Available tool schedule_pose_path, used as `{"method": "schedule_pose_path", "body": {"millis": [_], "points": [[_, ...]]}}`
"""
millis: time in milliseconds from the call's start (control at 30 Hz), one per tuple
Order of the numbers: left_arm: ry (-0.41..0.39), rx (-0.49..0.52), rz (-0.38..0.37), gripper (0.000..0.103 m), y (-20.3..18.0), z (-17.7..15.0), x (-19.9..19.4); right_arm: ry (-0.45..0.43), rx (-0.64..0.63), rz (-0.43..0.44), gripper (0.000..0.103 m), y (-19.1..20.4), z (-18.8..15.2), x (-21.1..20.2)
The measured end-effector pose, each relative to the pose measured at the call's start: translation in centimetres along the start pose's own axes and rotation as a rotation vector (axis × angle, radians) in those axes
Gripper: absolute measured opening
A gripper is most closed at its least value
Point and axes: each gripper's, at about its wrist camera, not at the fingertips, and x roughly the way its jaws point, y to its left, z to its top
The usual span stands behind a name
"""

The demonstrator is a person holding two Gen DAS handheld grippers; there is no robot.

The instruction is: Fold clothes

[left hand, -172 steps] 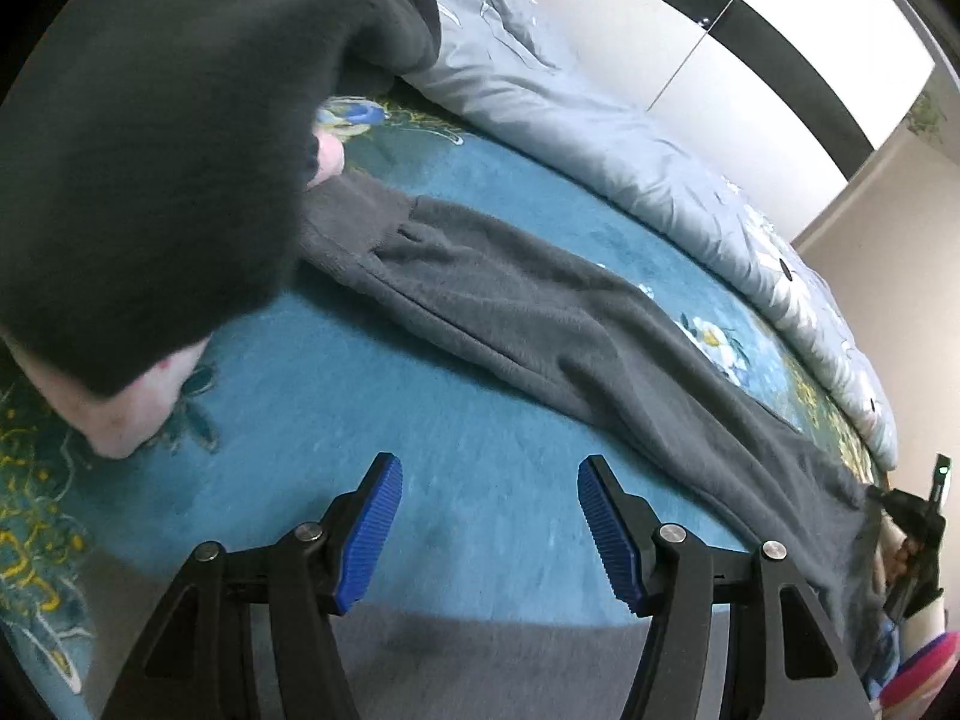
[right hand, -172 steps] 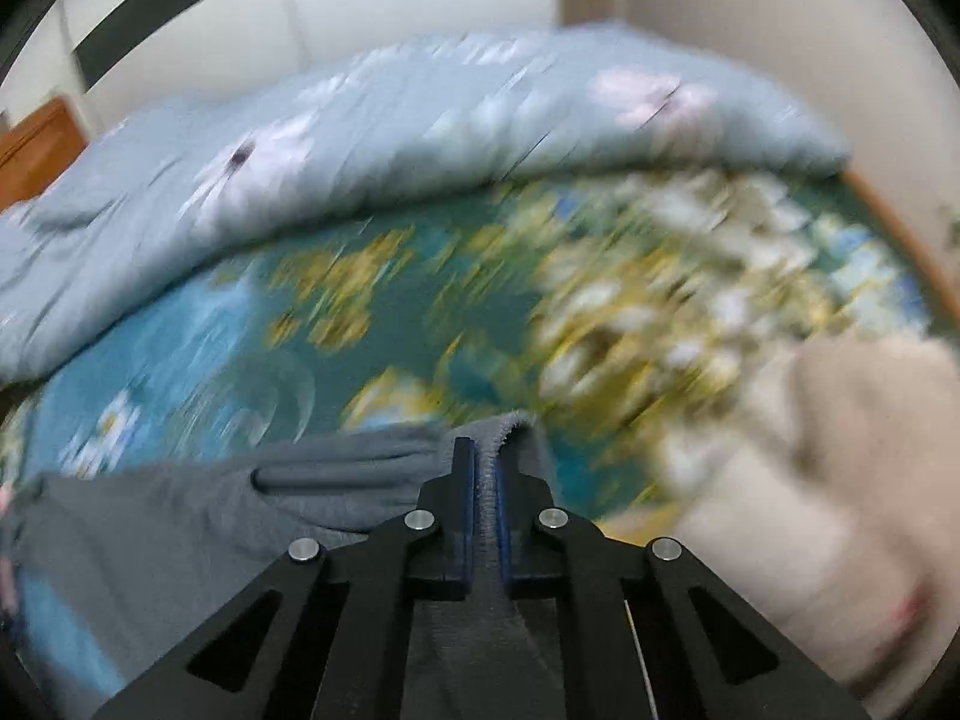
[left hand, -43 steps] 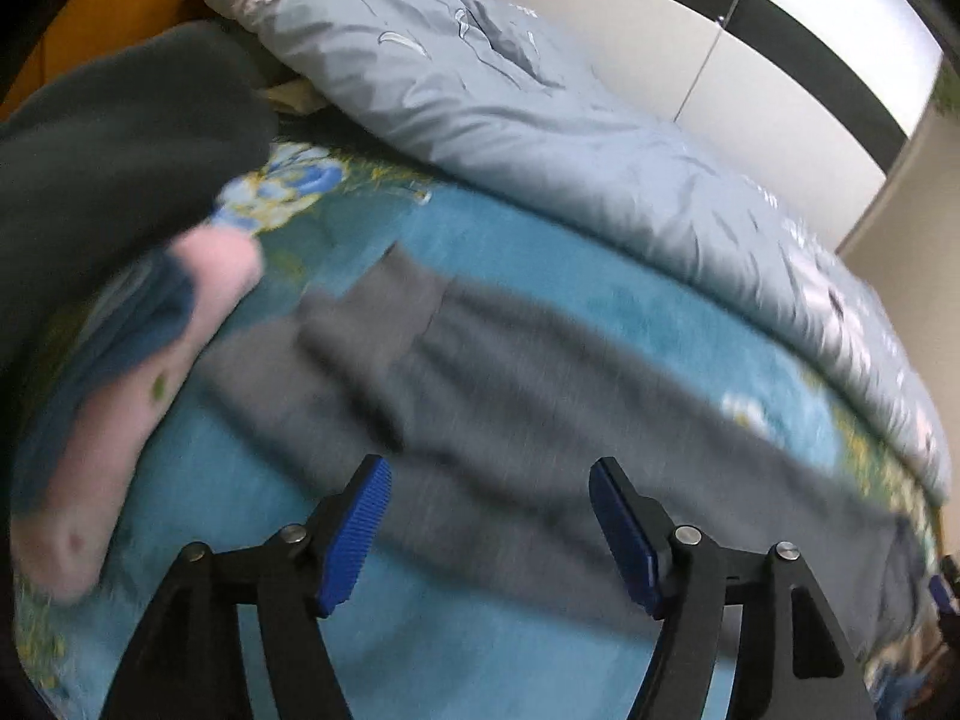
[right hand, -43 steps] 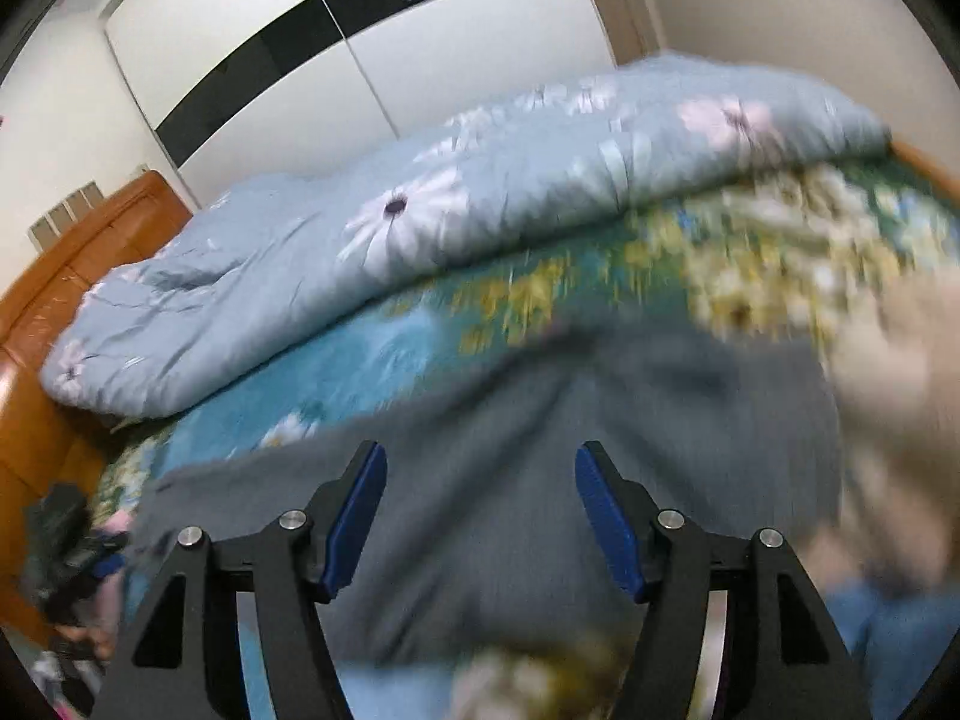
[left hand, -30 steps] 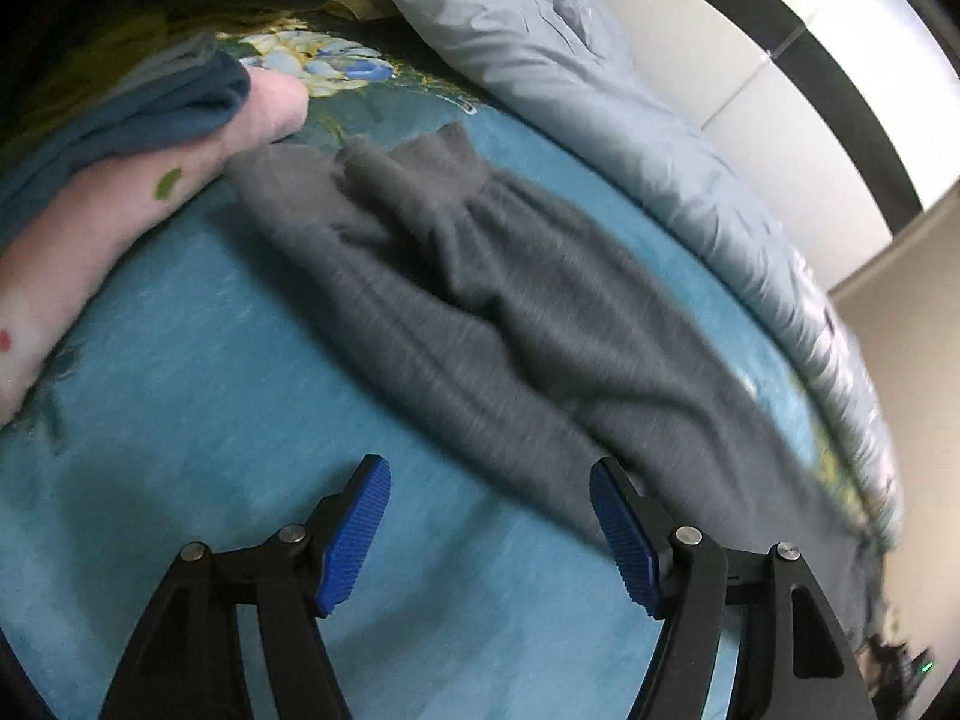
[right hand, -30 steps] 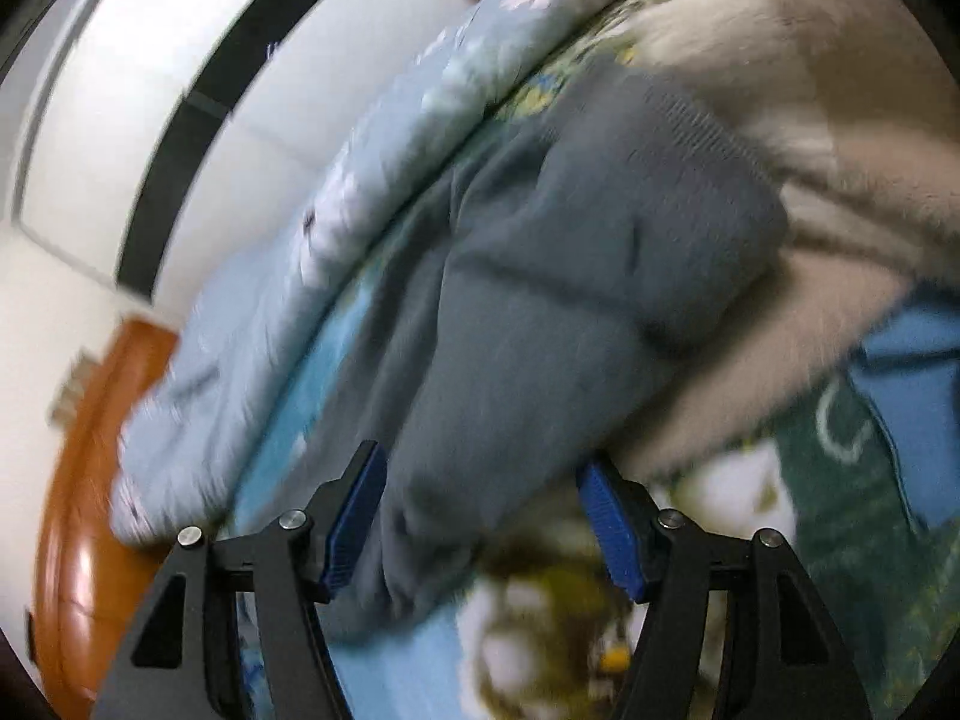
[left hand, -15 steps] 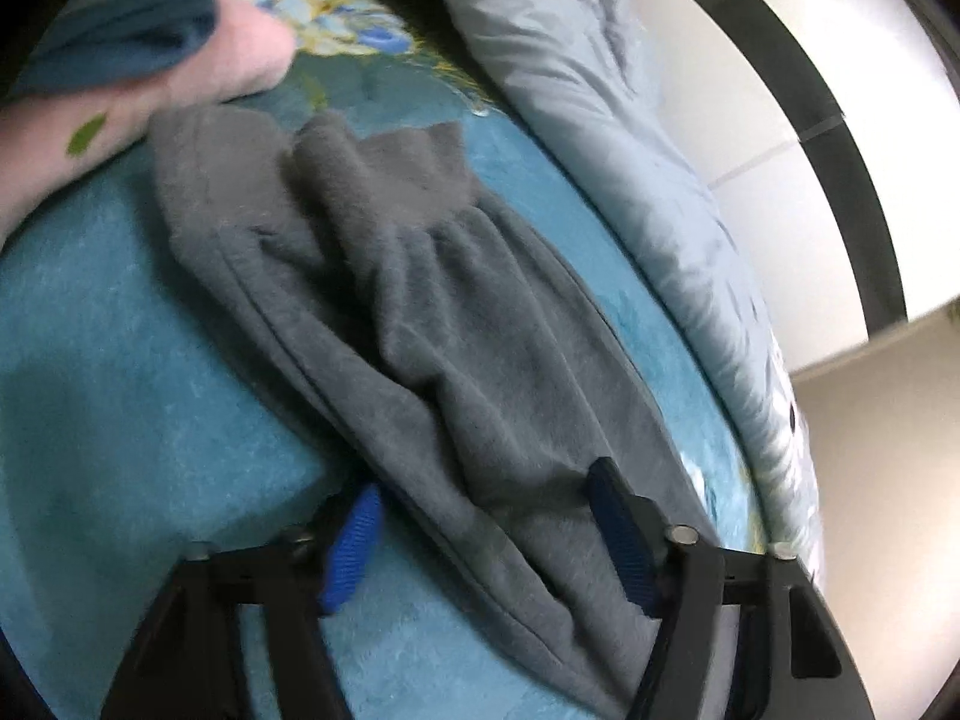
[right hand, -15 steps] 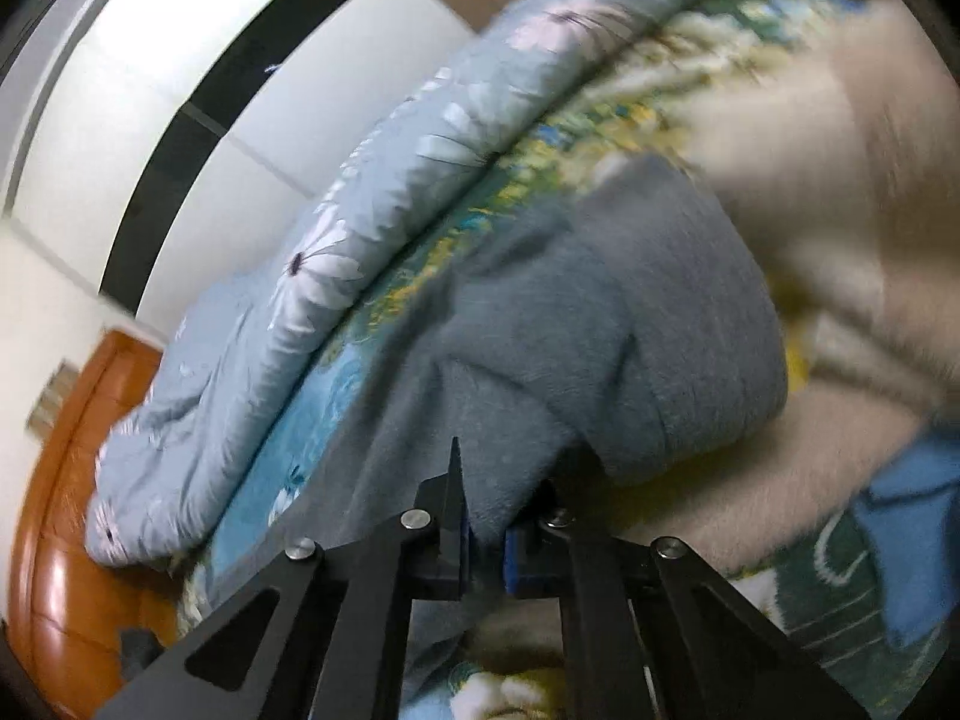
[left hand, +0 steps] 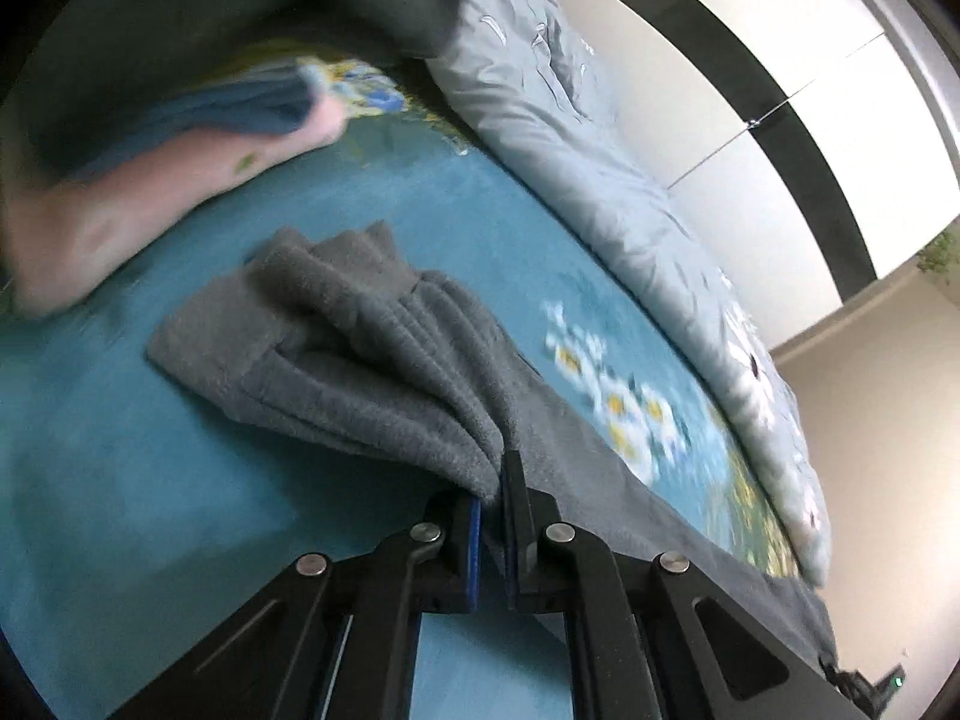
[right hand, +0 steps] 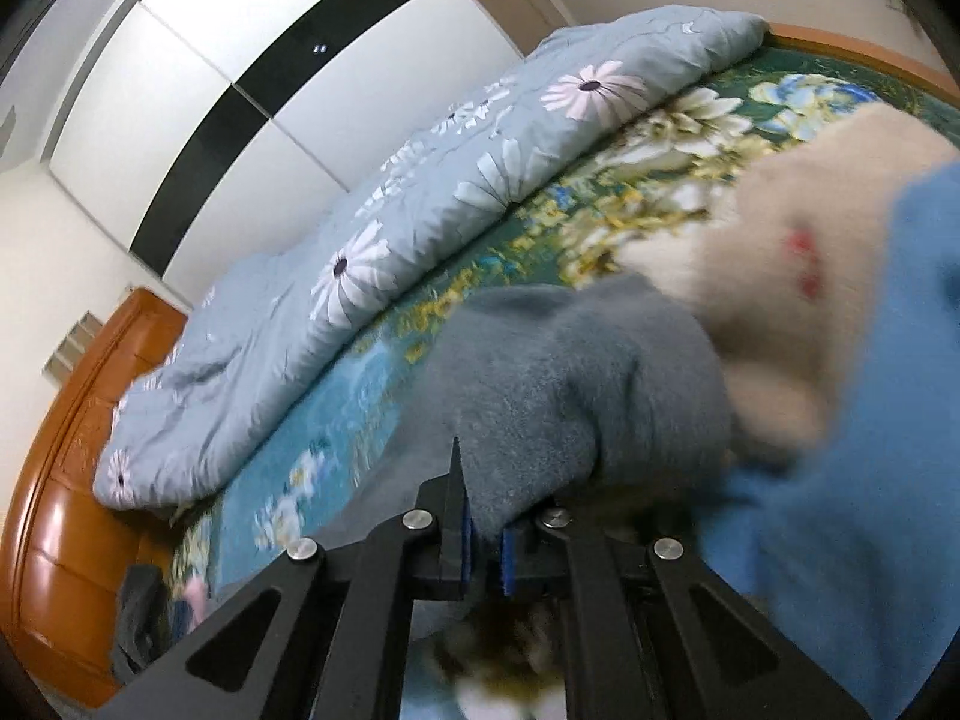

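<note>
Both grippers have a pinch of the same grey fleece trousers (left hand: 384, 360), which lie along a bed with a teal flowered cover (left hand: 120, 450). In the left wrist view the left gripper (left hand: 492, 516) has just been closing, and its blue pads now press a fold of the cloth at the waist end; the gathered waistband bunches up just ahead of it and to its left, while the leg trails off to its right and behind. In the right wrist view the right gripper (right hand: 485, 546) has its jaws drawn nearly together on a thick fold of the trousers (right hand: 570, 384), which rises in a hump directly ahead of it. 1 pale blue flowered duvet (right hand: 372, 276) lies rumpled along the far side of the bed, beyond both grippers. Beige and blue cloth, blurred, sits just right of the right gripper. Left of the left gripper, a person's bare limb rests on the cover.
</note>
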Motion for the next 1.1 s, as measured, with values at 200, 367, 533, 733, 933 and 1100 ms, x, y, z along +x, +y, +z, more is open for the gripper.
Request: {"method": "schedule_pose_path", "body": {"millis": [200, 367, 533, 733, 933, 1100], "points": [[0.056, -0.004, -0.004, 0.006, 3.8, -5.6, -4.2, 0.035, -0.087, -0.043, 0.007, -1.9, -3.1, -3.4], [0.079, -0.021, -0.005, 0.008, 5.1, -7.2, -4.4, 0.053, -0.014, -0.064, 0.007, -3.2, -4.0, -2.8], [0.090, -0.012, -0.048, 0.021, 5.8, -7.0, -5.2, 0.062, -0.063, -0.091, 0.010, -1.9, -4.8, -2.8], [0.011, -0.170, -0.076, 0.049, 10.7, -5.1, -6.7, 0.039, -0.124, -0.093, 0.043, -0.4, -7.0, -5.7], [-0.025, -0.309, -0.091, 0.054, 14.0, -2.4, -5.9, -0.085, -0.328, -0.275, 0.048, 4.0, -10.3, -9.3], [-0.062, -0.319, -0.095, 0.049, 13.9, -1.2, -5.3, -0.034, -0.380, -0.125, 0.050, 8.9, -12.5, -6.8]]}}
